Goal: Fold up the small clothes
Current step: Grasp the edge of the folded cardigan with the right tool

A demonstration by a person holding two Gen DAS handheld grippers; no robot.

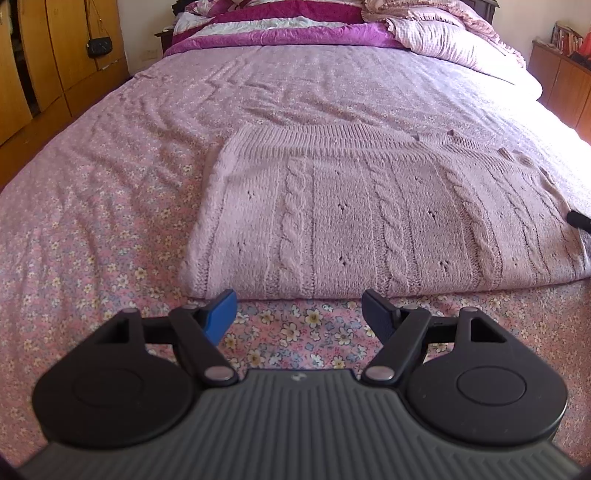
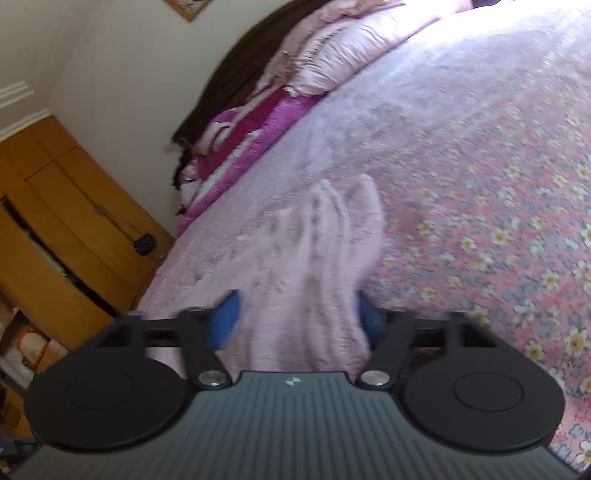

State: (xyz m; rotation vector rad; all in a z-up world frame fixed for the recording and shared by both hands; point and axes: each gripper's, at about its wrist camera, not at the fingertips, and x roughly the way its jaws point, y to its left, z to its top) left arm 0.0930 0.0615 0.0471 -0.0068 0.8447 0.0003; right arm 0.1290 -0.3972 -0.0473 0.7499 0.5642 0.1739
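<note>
A pale pink cable-knit sweater (image 1: 369, 210) lies folded flat on the floral bedsheet (image 1: 92, 229) in the left wrist view. My left gripper (image 1: 299, 314) is open and empty, just short of the sweater's near folded edge. In the blurred right wrist view my right gripper (image 2: 299, 317) stands wide, with the sweater (image 2: 314, 280) bunched between its blue fingers (image 2: 227, 317); the jaws look open around the cloth, not closed on it. A dark tip (image 1: 578, 219) at the far right edge of the left wrist view rests by the sweater.
Folded magenta and pink quilts (image 1: 295, 26) are piled at the head of the bed. Wooden wardrobes (image 1: 48, 62) stand to the left with a small black bag (image 1: 99, 46) hanging. A wooden cabinet (image 1: 565, 81) stands at the right.
</note>
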